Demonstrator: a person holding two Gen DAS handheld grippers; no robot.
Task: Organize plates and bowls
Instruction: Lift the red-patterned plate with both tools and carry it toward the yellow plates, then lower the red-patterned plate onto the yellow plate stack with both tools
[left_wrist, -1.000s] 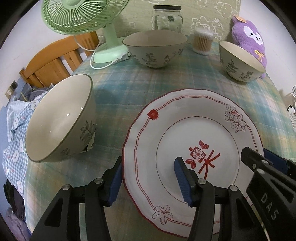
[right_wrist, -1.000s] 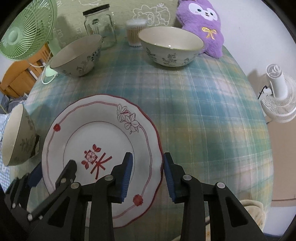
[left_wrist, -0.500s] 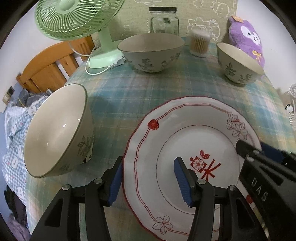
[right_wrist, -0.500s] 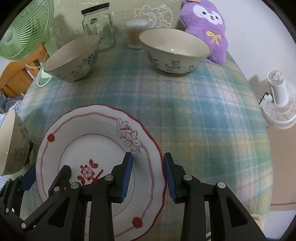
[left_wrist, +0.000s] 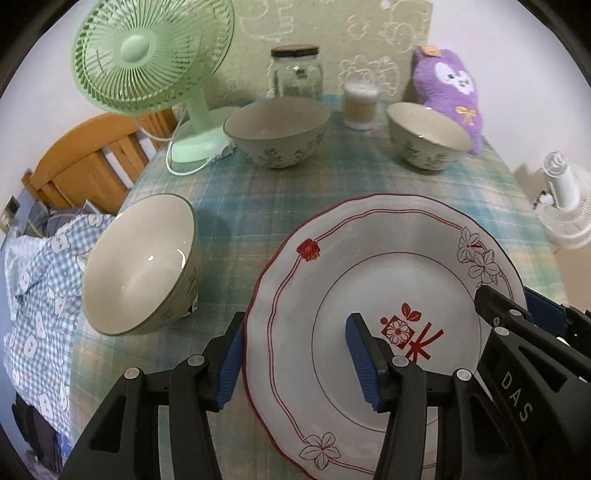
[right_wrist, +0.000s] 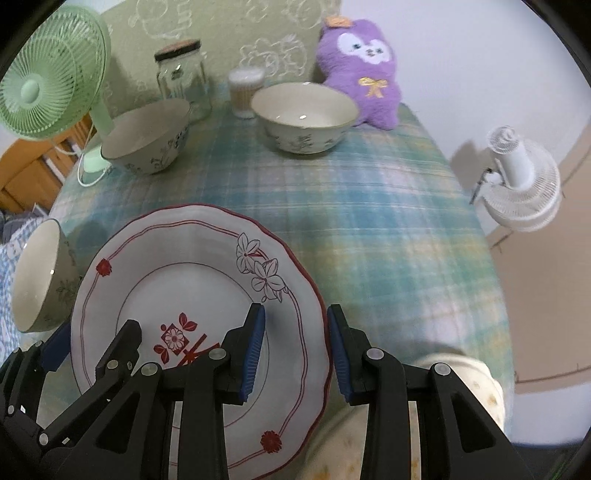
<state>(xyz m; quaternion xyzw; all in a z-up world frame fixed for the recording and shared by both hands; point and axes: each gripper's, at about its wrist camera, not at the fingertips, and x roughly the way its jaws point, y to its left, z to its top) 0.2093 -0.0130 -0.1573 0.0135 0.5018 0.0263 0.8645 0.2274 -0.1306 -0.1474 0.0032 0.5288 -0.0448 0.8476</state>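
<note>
A white plate with red trim is held above the plaid tablecloth. My left gripper clamps its left rim, one finger under the edge and one on the plate's face. My right gripper clamps its right rim the same way. A floral bowl lies tilted at the table's left edge. Two more floral bowls stand upright at the back: one at centre and one at right.
A green desk fan, a glass jar, a cotton-swab pot and a purple plush toy line the back of the table. A white fan stands off the table's right side. A wooden bed frame is at left.
Both grippers have lifted the plate and tilted back, so the back of the table and wall now show more. The bowls have not moved.
</note>
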